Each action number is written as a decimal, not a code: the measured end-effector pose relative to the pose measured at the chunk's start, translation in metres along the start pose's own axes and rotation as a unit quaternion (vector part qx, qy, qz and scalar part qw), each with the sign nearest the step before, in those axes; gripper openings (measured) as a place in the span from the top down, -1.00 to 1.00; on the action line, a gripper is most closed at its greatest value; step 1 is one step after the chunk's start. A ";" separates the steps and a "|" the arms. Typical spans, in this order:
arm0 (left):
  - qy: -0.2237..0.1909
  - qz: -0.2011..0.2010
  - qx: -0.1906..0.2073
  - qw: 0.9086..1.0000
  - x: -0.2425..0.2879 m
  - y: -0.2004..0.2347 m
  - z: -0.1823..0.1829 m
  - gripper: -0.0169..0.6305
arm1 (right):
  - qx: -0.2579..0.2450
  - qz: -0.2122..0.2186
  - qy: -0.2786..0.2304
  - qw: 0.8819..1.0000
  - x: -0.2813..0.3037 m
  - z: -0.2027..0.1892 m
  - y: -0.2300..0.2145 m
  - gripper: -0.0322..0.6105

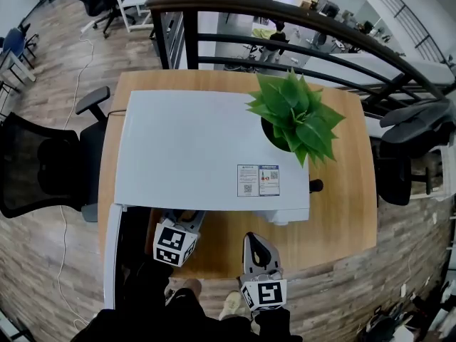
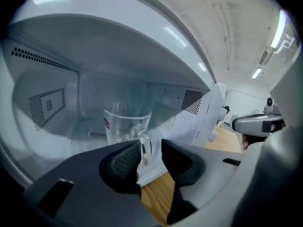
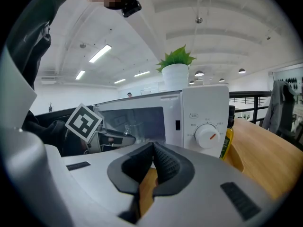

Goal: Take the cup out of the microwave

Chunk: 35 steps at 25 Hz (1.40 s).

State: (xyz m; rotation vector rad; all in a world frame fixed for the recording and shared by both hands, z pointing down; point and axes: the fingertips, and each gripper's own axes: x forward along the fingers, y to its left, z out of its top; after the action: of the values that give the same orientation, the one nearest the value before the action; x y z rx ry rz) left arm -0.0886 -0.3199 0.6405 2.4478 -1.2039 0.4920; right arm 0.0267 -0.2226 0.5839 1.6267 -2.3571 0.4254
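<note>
A clear glass cup point(image 2: 124, 123) with a handle stands inside the white microwave point(image 1: 206, 148), whose door point(image 1: 111, 258) hangs open at the left. My left gripper point(image 2: 150, 146) reaches into the cavity. The cup's handle point(image 2: 144, 148) sits between its pads, with a gap still showing on the right side, so the jaws are open around it. In the head view the left gripper point(image 1: 187, 223) pokes under the microwave's front edge. My right gripper point(image 3: 154, 150) is shut and empty, held in front of the microwave over the table's near edge point(image 1: 255, 242). From there the cup point(image 3: 133, 127) shows faintly in the cavity.
A potted green plant point(image 1: 296, 116) stands on the microwave's right rear corner. A yellow bottle point(image 3: 228, 140) stands to the right of the control dial point(image 3: 207, 136). The wooden table point(image 1: 342, 205) has bare room at right. Office chairs point(image 1: 43, 169) flank the table; a railing point(image 1: 285, 20) runs behind.
</note>
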 end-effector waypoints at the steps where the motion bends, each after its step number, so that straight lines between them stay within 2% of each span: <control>1: 0.001 -0.002 0.001 1.000 0.002 -0.001 0.000 0.50 | 0.001 -0.003 0.001 1.000 -0.001 -0.001 -0.001 0.85; 18: 0.008 -0.041 0.015 0.999 0.024 -0.021 0.000 0.55 | 0.020 -0.046 0.011 0.999 -0.016 -0.017 -0.017 0.85; 25: 0.007 -0.044 0.025 0.999 0.030 -0.025 0.003 0.76 | 0.028 -0.059 0.010 0.998 -0.023 -0.021 -0.022 0.85; 32: -0.005 -0.044 0.022 0.999 0.033 -0.025 0.005 0.83 | 0.034 -0.065 0.013 0.997 -0.025 -0.027 -0.028 0.85; 35: -0.009 -0.041 0.039 0.998 0.032 -0.026 0.007 0.85 | 0.039 -0.067 0.013 0.997 -0.026 -0.028 -0.029 0.85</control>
State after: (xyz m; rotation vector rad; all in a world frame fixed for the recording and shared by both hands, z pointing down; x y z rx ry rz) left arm -0.0485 -0.3299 0.6450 2.5608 -1.1052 0.5032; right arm 0.0637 -0.1994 0.6029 1.7884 -2.2223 0.5134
